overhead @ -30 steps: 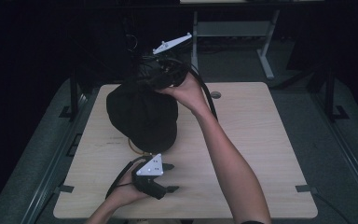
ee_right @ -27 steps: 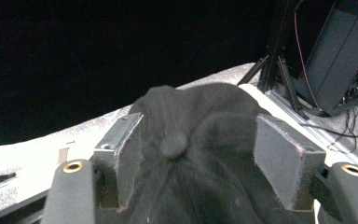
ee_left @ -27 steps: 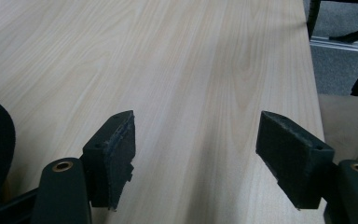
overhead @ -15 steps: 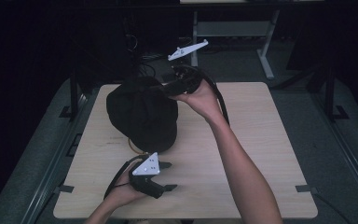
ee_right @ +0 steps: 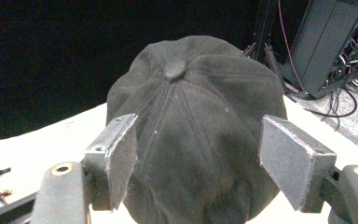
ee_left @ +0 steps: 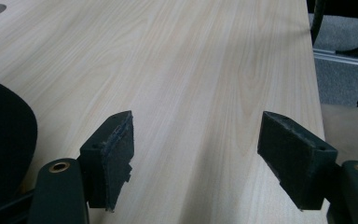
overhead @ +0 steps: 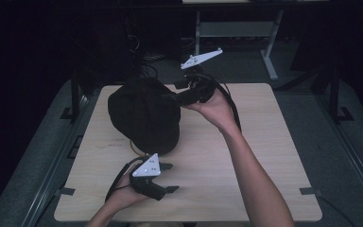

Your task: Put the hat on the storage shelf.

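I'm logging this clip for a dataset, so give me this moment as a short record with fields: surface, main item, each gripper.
surface: light wooden table
main item: black cap, crown up, button visible on top
left gripper: jaws open, low over bare wood near the cap's near edge, holding nothing
right gripper: jaws open, raised beside the cap and aimed at its crown; contact with the cap cannot be told

A dim lab: bare wooden table, tangled cables, metal desk frame.
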`<state>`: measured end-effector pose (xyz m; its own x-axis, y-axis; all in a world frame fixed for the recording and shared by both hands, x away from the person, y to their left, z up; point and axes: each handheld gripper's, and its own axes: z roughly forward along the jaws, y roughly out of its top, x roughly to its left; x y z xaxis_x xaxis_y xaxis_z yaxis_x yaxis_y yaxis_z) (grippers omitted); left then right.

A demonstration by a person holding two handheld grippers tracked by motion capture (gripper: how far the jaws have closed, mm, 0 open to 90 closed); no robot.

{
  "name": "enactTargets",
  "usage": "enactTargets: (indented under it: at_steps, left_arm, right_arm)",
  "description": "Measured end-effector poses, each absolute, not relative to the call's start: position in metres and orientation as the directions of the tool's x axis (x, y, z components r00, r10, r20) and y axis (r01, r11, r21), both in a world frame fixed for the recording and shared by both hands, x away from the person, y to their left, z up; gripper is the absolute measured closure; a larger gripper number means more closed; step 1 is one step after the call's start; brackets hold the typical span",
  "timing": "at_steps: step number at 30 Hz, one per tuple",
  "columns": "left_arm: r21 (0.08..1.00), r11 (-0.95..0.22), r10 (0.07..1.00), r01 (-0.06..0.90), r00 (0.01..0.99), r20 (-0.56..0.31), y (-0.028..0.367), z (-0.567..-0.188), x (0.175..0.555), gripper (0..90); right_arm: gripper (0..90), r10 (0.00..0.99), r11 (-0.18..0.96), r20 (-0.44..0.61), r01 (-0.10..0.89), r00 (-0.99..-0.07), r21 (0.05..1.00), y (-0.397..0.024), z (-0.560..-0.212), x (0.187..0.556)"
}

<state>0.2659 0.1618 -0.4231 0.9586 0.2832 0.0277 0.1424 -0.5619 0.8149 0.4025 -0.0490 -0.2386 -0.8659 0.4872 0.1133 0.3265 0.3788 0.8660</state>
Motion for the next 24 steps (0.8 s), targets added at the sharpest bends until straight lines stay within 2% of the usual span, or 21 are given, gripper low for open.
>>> enactTargets:
  at_steps: [24]
  left_arm:
    - [0.822, -0.546, 0.300, 0.160, 0.954, 0.013, 0.166, -0.424, 0.270, 26.2]
  right_arm:
    - [27.0, 0.527, 0.374, 0.116, 0.352, -0.842, 0.858, -0.090, -0.248, 0.388]
